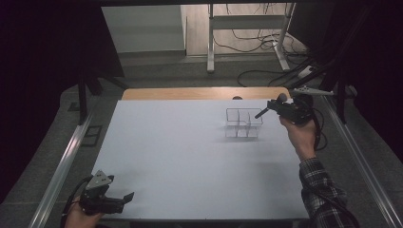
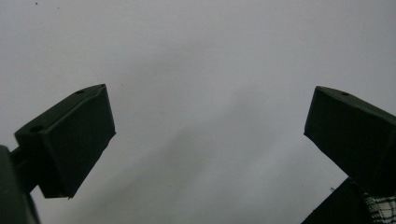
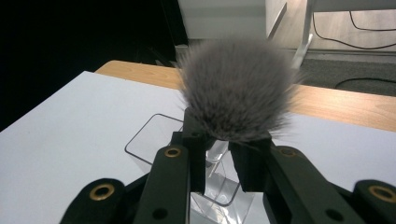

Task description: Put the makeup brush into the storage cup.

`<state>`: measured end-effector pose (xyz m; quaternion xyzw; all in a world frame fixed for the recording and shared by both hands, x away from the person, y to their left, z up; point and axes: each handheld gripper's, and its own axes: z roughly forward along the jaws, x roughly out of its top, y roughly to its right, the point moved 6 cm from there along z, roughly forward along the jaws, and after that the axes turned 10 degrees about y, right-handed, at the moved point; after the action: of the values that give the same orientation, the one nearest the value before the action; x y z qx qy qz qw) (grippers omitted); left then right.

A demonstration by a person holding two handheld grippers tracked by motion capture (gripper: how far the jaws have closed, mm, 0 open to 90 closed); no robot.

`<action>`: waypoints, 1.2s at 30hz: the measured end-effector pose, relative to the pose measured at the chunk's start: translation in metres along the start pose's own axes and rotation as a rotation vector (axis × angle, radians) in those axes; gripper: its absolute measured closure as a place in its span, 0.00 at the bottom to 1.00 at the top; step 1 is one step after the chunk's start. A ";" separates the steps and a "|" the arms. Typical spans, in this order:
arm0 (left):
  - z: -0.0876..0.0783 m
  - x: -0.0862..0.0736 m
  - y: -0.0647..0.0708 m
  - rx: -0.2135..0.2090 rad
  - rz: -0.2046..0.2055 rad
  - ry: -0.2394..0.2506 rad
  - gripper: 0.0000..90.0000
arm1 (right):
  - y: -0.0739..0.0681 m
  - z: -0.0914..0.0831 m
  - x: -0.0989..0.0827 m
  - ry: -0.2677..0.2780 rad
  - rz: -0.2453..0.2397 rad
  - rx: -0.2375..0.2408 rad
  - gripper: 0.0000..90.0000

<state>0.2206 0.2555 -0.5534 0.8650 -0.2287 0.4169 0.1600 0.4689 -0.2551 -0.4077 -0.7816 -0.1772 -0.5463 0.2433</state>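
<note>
1. My right gripper (image 1: 272, 107) is clamped on a fluffy makeup brush (image 3: 236, 95). I hold it by the thin neck just under the grey bristles.
2. The brush hangs over the clear plastic organizer (image 1: 244, 123), which sits on the white table (image 1: 190, 156) at about 2 o'clock from the middle. In the right gripper view the brush stands nearly upright, with the handle pointing down toward one of the clear compartments. I cannot tell which one.
3. I think the brush is very light. The bristles are soft and will squash if I pinch them. The handle looks smooth and may slip, so the neck is the best spot to grip.
4. The organizer looks thin and light too. I think a bump could push it or tip it, so I should go down gently.
5. My right hand (image 1: 299, 133) reaches in from 4 o'clock, arm stretched far forward, wrist bent so the gripper points to 9 o'clock.
6. My left gripper (image 1: 107, 202) waits at the near edge of the table, at about 7 o'clock, well apart from the organizer. Its jaws are spread wide with nothing between them, and it points to 3 o'clock.
</note>
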 end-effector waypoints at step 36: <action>0.003 -0.001 0.000 -0.005 0.007 0.004 0.02 | 0.001 0.024 -0.035 -0.044 -0.032 -0.017 0.85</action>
<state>0.2219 0.2547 -0.5556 0.8630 -0.2324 0.4186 0.1613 0.4756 -0.2426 -0.4473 -0.7926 -0.1901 -0.5343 0.2240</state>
